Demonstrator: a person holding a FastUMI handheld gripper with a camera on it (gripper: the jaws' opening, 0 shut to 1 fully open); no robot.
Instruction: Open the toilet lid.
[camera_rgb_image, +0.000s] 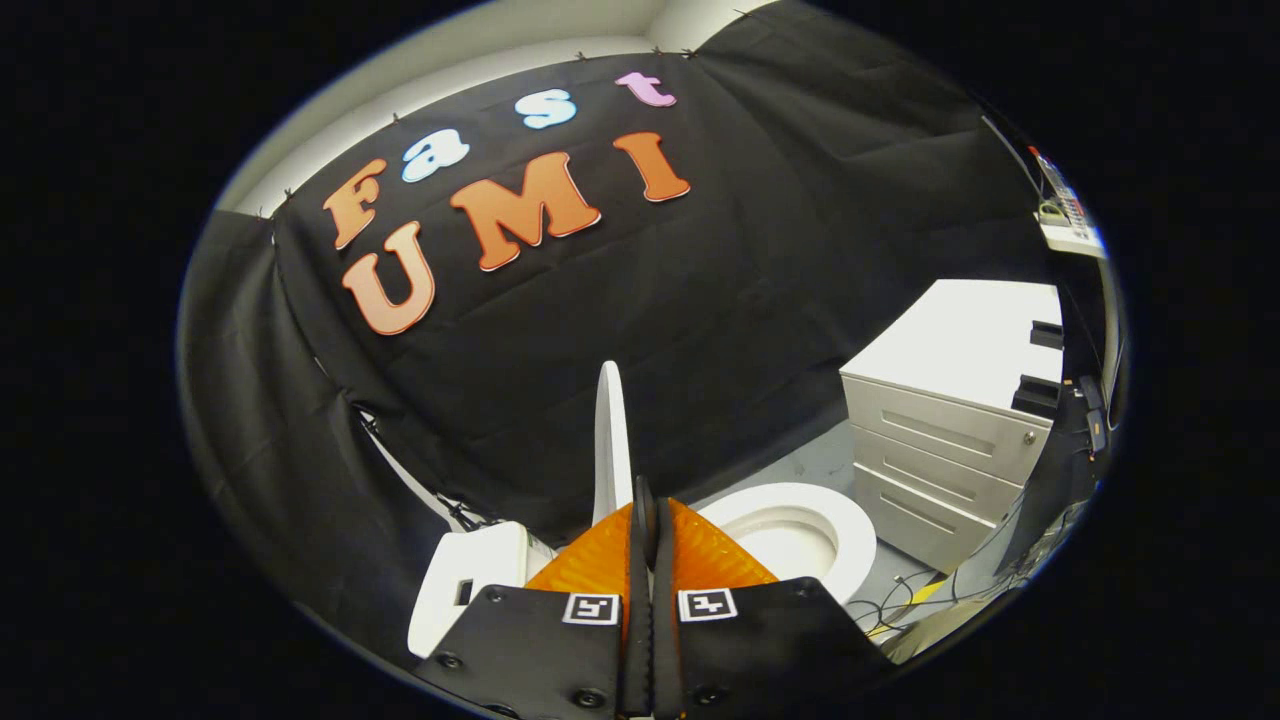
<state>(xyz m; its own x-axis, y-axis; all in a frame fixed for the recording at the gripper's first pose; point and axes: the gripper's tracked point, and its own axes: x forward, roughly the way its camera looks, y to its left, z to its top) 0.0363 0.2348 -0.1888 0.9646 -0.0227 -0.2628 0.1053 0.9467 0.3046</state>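
The claw (648, 500) points forward and slightly upward, its two fingers pressed close together.

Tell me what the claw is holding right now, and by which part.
The claw is shut on the toilet lid, pinching its thin free edge. The lid stands raised edge-on ahead of the fingers, with the open toilet seat beside it.

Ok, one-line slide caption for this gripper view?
Claw shut on the raised toilet lid, bowl open beside a drawer cabinet.
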